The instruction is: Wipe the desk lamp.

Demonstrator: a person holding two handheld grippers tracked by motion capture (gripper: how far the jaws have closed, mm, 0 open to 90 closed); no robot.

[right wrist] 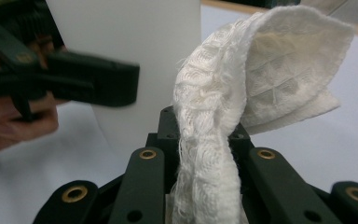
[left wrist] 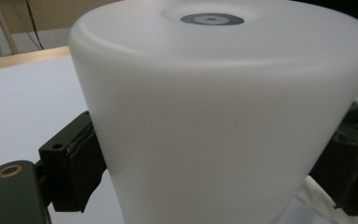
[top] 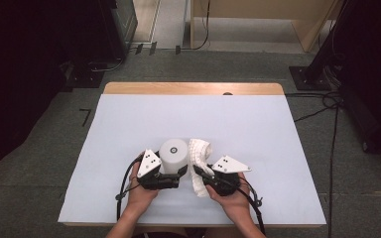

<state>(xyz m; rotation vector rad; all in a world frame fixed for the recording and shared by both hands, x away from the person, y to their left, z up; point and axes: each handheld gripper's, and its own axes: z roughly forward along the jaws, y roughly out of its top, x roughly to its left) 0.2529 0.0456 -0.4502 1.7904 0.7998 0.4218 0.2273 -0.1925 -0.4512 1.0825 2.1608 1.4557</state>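
A white upturned plastic cup (top: pixel 173 156) stands on the white table (top: pixel 248 124), a grey ring on its top. My left gripper (top: pixel 171 173) is shut on the cup (left wrist: pixel 214 116), one black pad (left wrist: pixel 81 163) pressed to each side. A white woven cloth (top: pixel 200 161) lies bunched just right of the cup. My right gripper (top: pixel 203 177) is shut on the cloth (right wrist: pixel 214 135), which stands up between its jaws and folds over to the right. The cup's wall (right wrist: pixel 130 42) and the left gripper's jaw show to the left in the right gripper view.
The table's wooden far edge (top: pixel 193 88) shows beyond the white cover. Grey floor surrounds the table, with cables (top: pixel 327 104) at the right and dark stands at both sides. Cables trail from both grippers toward the person's forearms.
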